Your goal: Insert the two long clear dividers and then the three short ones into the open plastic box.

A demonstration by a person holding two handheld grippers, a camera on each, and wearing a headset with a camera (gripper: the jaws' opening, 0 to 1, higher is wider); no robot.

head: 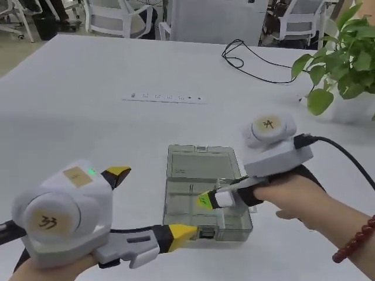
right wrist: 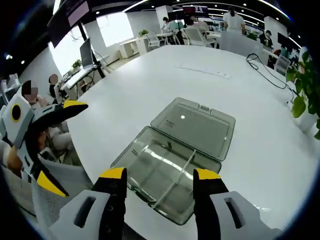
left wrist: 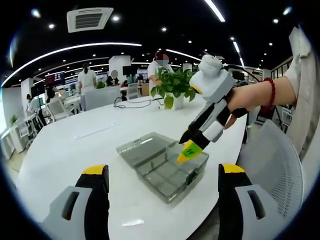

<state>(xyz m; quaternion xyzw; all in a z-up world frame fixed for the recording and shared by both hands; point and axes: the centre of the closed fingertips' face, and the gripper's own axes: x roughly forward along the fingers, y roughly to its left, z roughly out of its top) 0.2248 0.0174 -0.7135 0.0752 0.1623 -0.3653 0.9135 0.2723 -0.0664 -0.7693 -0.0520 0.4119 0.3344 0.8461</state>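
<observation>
The clear plastic box (head: 206, 218) lies open on the white table (head: 88, 117), its lid (head: 202, 161) folded flat on the far side. Thin clear dividers (right wrist: 175, 180) stand inside the tray, one running lengthwise; their number is hard to tell. My right gripper (head: 206, 201) hovers over the tray's middle with its yellow-green tip pointing down; in its own view the right gripper (right wrist: 160, 174) is open with nothing visible between the jaws. My left gripper (head: 149, 202) is wide open at the tray's near-left corner. In the left gripper view the box (left wrist: 160, 165) lies ahead of the open left gripper (left wrist: 162, 170), with the right gripper (left wrist: 189, 151) over it.
A white power strip (head: 164, 98) lies farther back on the table, with a black cable (head: 252, 58) beyond it. A potted plant (head: 345, 64) stands at the back right. Office chairs (head: 111, 17) line the far edge. People stand in the room behind.
</observation>
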